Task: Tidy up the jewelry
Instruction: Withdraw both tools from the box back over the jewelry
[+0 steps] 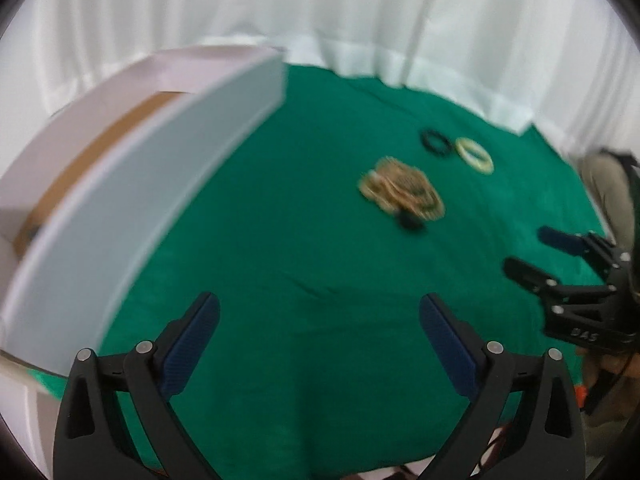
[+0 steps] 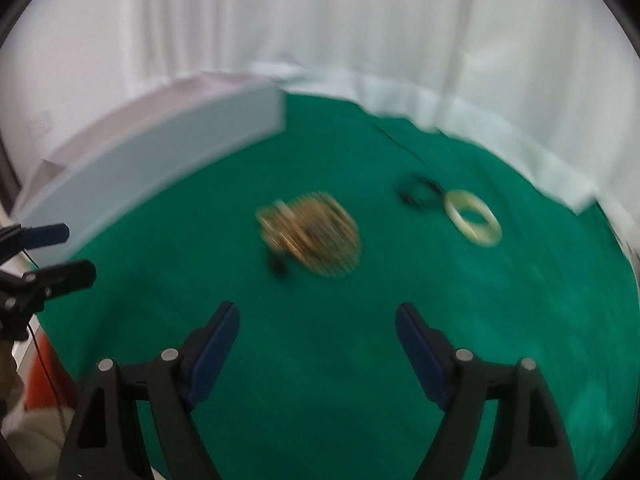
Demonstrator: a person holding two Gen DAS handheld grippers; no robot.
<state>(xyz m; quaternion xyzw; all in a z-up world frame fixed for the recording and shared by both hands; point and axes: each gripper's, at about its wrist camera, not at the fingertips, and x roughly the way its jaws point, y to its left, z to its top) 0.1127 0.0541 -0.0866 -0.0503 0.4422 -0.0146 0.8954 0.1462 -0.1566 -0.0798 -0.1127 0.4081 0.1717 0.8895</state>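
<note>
Both views are smeared by motion blur, so fine detail is lost.

Left wrist view: the gold jewelry heap (image 1: 402, 191) on the green tabletop (image 1: 280, 240) reads only as a tangle of yellowish loops, and a small dark piece (image 1: 410, 222) touching its near edge cannot be made out. Beyond the heap and to its right lie a black ring (image 1: 435, 142) and a cream bangle (image 1: 474, 155), just beside each other. A white box (image 1: 140, 200) stands left of the heap, its near wall hiding most of the inside; only a strip of brown floor shows, and the frame cuts its left end. The left claw (image 1: 320, 320) stands wide, nothing between its blue pads, over bare cloth on the near side of the heap, well apart from it. The right claw (image 1: 524, 252) enters from the right edge, partly cut off, jaws apart and empty, to the near right of the heap.

Right wrist view: the heap (image 2: 310, 234) is even blurrier; the black ring (image 2: 418, 192) is a smudge touching or nearly touching the bangle (image 2: 474, 218). The right claw (image 2: 318, 328) is spread wide, empty, short of the heap. The left claw (image 2: 60, 248) shows at the left edge, open, near the box (image 2: 160, 160).
</note>
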